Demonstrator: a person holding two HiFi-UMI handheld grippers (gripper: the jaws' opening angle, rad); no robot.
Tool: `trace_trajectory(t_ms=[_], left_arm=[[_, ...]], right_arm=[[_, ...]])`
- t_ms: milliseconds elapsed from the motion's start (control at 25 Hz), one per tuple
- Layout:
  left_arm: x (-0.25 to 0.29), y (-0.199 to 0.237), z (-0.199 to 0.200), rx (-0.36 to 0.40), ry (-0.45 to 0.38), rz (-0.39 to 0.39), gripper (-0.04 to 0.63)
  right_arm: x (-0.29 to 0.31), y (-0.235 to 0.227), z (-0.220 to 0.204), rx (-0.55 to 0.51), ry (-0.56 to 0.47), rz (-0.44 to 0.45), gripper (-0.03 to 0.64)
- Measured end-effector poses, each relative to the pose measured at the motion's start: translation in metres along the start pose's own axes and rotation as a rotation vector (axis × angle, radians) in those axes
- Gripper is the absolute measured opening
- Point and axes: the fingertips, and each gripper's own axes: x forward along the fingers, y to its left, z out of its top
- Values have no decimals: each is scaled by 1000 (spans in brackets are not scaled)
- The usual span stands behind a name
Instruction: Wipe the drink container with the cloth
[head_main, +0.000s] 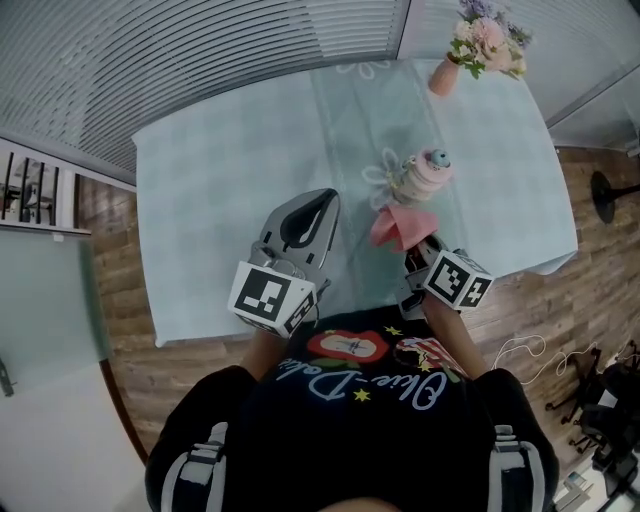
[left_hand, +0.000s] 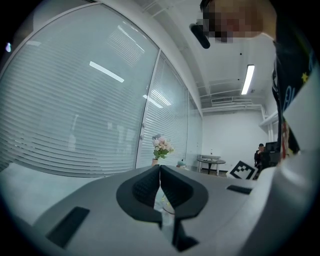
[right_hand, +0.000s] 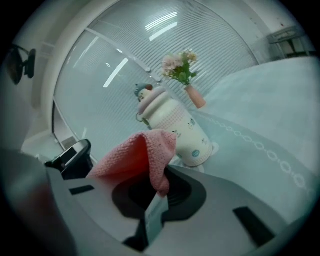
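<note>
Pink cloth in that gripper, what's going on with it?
A person holds a gripper in each hand over a table. The right gripper is shut on the pink cloth, holding it close to the drink container, a white bottle with a pink lid standing upright on the table. Whether the cloth touches it is unclear. The left gripper is shut and empty, off to the side.

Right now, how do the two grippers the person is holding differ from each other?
The right gripper has its jaws shut on a pink cloth; the left gripper has its jaws shut on nothing. The right gripper sits just in front of the drink container, while the left gripper hangs off to the side over bare tablecloth. Both are the same kind of grey two-jaw tool.
</note>
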Motion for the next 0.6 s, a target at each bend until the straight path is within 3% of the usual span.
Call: trace_trajectory(t_ms=[280,600], left_arm=[[9,-13,8,14,-11,24,3],[7,-20,11,28,-12,86,3]], right_arm=[[-32,10,50,-380,-51,3,9],[-33,-5,91,-677,-77,-87,9]])
